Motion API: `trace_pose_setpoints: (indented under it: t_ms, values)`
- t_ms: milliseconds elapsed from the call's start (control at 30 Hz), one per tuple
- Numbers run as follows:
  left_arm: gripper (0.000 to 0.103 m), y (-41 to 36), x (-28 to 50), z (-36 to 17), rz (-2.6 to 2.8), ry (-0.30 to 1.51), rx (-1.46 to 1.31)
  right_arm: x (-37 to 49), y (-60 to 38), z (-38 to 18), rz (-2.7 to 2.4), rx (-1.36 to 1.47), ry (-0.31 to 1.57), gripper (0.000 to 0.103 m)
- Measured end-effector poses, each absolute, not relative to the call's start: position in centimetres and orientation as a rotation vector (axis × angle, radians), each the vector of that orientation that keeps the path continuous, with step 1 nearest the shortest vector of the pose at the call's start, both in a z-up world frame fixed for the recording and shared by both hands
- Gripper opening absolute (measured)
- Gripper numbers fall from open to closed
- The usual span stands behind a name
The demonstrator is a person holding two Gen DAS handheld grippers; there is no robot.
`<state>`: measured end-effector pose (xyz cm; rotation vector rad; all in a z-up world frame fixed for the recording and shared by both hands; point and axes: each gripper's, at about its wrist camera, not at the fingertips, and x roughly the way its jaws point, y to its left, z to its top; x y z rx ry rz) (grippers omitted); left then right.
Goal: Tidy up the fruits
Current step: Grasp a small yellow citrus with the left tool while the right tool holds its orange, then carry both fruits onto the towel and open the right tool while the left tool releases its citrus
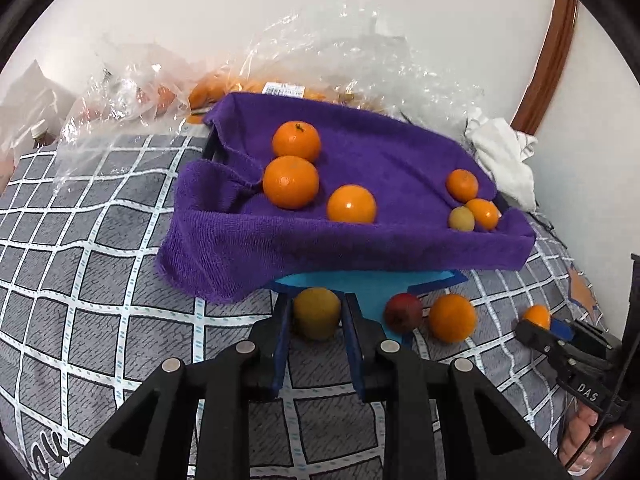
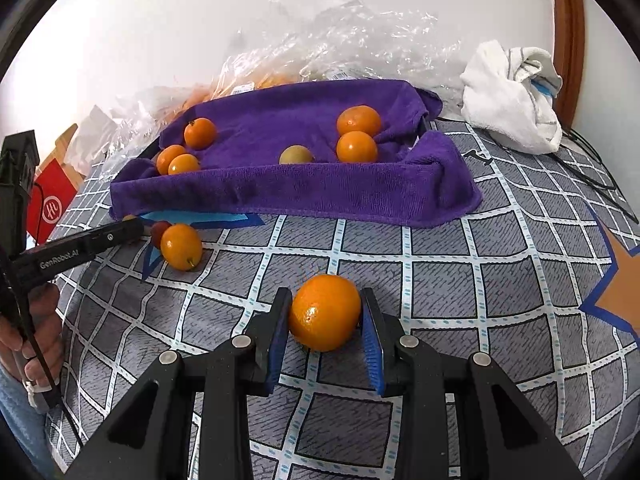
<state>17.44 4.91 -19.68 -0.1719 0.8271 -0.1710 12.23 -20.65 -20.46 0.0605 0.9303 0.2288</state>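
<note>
— On the bed, why does the left gripper [image 1: 316, 312] sit so low?
— Its jaws flank a yellowish fruit [image 1: 317, 313] below the towel-lined tray [image 1: 340, 240], narrow, apparently pinching it for loading.
— And the right gripper [image 2: 325, 312]?
— An orange [image 2: 325, 312] sits between its jaws, touching one; whether gripped, I cannot tell.

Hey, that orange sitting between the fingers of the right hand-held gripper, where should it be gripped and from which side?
Grip the orange across its widest middle, coming in level from the near side as the right hand-held gripper already does. It is round and rests loose on the soft checked bedspread, so a low, centred pinch should keep it from rolling or squirting out.
</note>
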Motion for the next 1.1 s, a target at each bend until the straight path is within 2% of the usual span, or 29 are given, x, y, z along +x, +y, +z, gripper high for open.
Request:
trace_pose_setpoints:
  t_ms: [467, 600, 867, 1100]
  values:
    - [0.024, 6.6, 16.7, -18.0, -0.162, 0.718, -0.259, 11.3, -22.4, -19.1, 0.202, 0.137, 0.861, 0.034]
    - [0.024, 7.4, 16.5, -17.5, -0.17, 0.689, -0.307, 11.9, -22.8, -16.5, 0.191, 0.131, 0.82, 0.034]
    - [0.024, 9.1, 16.3, -16.0, -0.095, 0.629, -0.321, 16.6, -22.0, -12.8, 0.189, 0.075, 0.8, 0.034]
    - [0.024, 10.2, 18.7, -10.8, -0.059, 0.6, -0.249, 22.5, -20.4, -12.2, 0.249, 0.107, 0.809, 0.034]
